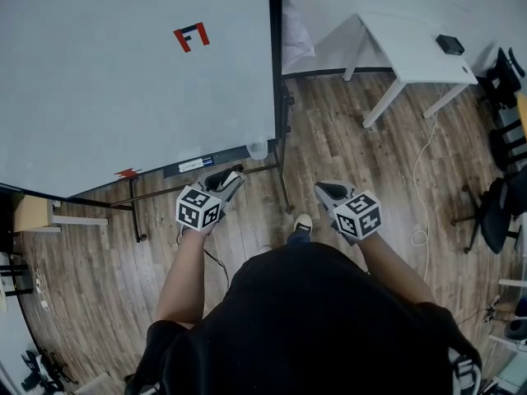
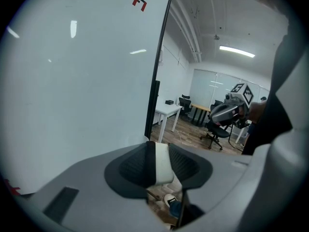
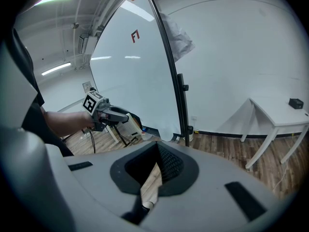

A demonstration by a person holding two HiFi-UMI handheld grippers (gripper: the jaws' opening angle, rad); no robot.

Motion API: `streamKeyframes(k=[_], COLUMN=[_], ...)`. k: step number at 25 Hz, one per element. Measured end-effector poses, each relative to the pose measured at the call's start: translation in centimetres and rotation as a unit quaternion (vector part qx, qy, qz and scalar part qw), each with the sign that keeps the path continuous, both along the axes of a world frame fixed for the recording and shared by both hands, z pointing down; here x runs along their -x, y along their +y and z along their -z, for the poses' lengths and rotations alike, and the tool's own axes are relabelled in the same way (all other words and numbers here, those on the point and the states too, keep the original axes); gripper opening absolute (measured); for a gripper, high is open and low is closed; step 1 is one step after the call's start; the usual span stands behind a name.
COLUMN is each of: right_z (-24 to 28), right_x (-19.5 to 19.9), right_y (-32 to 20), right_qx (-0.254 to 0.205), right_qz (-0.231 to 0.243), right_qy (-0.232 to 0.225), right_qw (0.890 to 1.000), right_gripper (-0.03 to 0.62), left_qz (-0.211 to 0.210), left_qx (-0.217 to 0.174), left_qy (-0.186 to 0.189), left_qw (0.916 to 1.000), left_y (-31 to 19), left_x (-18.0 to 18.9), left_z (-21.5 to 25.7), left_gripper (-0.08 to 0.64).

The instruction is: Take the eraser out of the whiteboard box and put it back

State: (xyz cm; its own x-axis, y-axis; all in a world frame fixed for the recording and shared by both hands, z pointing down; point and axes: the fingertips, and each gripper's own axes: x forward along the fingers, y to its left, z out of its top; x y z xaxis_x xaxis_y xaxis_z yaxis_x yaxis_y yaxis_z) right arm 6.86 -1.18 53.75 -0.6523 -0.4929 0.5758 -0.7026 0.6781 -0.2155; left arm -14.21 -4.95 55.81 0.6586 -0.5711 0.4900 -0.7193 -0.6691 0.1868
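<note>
Eraser (image 2: pixel 161 164) pinched in the left tool (image 1: pixel 229 181), clear of the whiteboard box (image 1: pixel 258 149)
Below the whiteboard (image 1: pixel 123 72), a white slab, judged to be the eraser, is clamped between the left tool's pads, near the translucent box at the board's lower corner. For the return, the eraser should be lined up over the box mouth before release. The right tool (image 1: pixel 328 191) is spread with nothing between its pads. The box's inside cannot be made out.
</note>
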Motion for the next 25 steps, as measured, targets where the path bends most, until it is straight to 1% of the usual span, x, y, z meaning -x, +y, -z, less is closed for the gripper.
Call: streamKeyframes(k=[6, 25], right_z=[-0.2, -0.8], right_x=[-0.1, -0.3], right_y=[-0.8, -4.8], right_qx=[0.001, 0.008], right_qz=[0.004, 0.017], right_qy=[0.000, -0.002], right_qw=[1.000, 1.000], right_gripper=[-0.006, -0.006], left_qz=[0.003, 0.011], left_qx=[-0.002, -0.013], left_qy=[0.003, 0.009], left_qw=[1.0000, 0.9998], left_y=[-0.9, -5.9], left_x=[-0.5, -1.6], left_z=[0.1, 1.1], left_gripper=[0.149, 0.149])
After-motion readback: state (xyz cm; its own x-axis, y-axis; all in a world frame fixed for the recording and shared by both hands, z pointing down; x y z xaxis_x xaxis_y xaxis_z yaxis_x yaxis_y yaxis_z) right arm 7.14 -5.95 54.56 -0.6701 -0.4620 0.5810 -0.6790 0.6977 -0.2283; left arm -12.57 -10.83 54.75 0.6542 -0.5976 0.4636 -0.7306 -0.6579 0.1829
